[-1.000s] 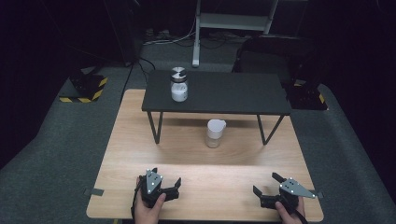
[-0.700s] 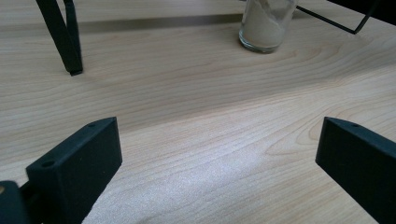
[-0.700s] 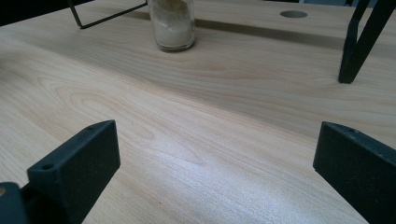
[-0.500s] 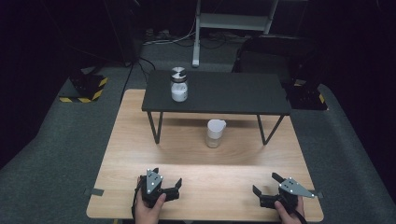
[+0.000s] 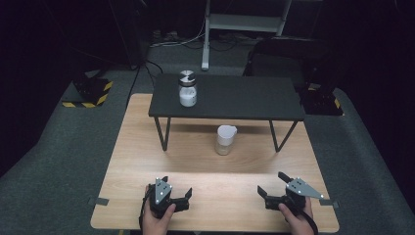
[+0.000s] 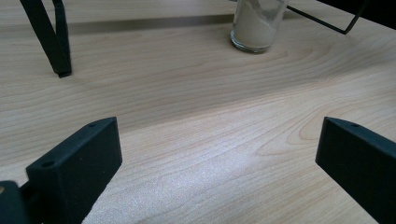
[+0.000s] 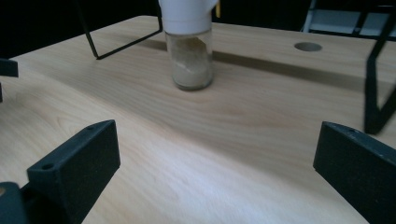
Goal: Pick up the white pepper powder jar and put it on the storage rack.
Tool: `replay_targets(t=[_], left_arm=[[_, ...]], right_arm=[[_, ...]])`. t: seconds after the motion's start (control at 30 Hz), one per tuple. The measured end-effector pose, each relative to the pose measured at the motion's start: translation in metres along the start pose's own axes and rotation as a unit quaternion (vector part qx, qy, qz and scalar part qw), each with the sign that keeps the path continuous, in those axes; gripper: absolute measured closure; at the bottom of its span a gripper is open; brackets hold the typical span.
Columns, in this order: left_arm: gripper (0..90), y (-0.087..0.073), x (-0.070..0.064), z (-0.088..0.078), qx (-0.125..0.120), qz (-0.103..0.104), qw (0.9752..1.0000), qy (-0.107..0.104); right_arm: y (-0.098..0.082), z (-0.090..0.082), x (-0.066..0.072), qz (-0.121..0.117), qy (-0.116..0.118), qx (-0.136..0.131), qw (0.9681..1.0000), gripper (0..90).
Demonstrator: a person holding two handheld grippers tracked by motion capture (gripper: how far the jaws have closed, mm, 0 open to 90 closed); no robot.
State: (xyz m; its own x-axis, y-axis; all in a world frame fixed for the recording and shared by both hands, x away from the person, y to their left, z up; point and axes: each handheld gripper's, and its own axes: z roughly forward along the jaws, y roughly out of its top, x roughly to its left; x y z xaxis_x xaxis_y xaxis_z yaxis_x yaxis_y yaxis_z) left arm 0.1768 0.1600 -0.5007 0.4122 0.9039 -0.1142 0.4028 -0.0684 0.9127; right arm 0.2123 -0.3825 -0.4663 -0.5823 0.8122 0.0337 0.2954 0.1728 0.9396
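A glass jar with a white cap (image 5: 225, 139) (image 6: 257, 24) (image 7: 189, 44), part full of pale powder, stands on the wooden table (image 5: 147, 161) under a low black shelf (image 5: 230, 98). On the shelf's left end stands a second jar with a silver lid (image 5: 187, 88), holding white powder. My left gripper (image 5: 176, 188) (image 6: 217, 161) rests near the table's front edge, open, nothing between its jaws. My right gripper (image 5: 273, 184) (image 7: 217, 161) sits at the front right, also open and empty. Both are well short of the capped jar.
The shelf's thin black legs (image 6: 55, 39) (image 7: 380, 74) stand on the table to either side of the capped jar. A round hole (image 7: 307, 46) is cut in the tabletop behind it. Grey carpet and dark equipment with yellow-black stripes (image 5: 88, 95) surround the table.
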Motion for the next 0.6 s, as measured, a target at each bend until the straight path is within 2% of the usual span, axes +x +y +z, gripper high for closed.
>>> replay_targets(t=[0.1, 0.3, 0.33, 0.37, 0.6], left_arm=[[0.6, 0.000, 0.000, 0.000, -0.001, 0.003, 1.0000, -0.002], [0.6, -0.001, 0.001, 0.000, -0.002, -0.002, 1.0000, -0.003], [0.6, -0.001, 0.002, -0.001, -0.003, -0.002, 1.0000, -0.005], [0.6, -0.001, 0.002, -0.001, -0.003, -0.002, 1.0000, -0.005], [0.6, -0.002, 0.004, -0.002, -0.005, -0.006, 0.9999, -0.007]], right_arm=[[0.011, 0.016, 0.000, 0.005, 0.010, -0.005, 0.9999, 0.6], [0.032, 0.051, -0.001, 0.000, 0.020, -0.001, 0.9998, 0.7], [0.037, 0.062, 0.000, -0.006, 0.026, 0.003, 0.9996, 0.6], [0.037, 0.062, 0.000, -0.006, 0.026, 0.003, 0.9996, 0.6], [0.048, 0.103, 0.002, -0.005, 0.032, 0.009, 0.9994, 0.7]])
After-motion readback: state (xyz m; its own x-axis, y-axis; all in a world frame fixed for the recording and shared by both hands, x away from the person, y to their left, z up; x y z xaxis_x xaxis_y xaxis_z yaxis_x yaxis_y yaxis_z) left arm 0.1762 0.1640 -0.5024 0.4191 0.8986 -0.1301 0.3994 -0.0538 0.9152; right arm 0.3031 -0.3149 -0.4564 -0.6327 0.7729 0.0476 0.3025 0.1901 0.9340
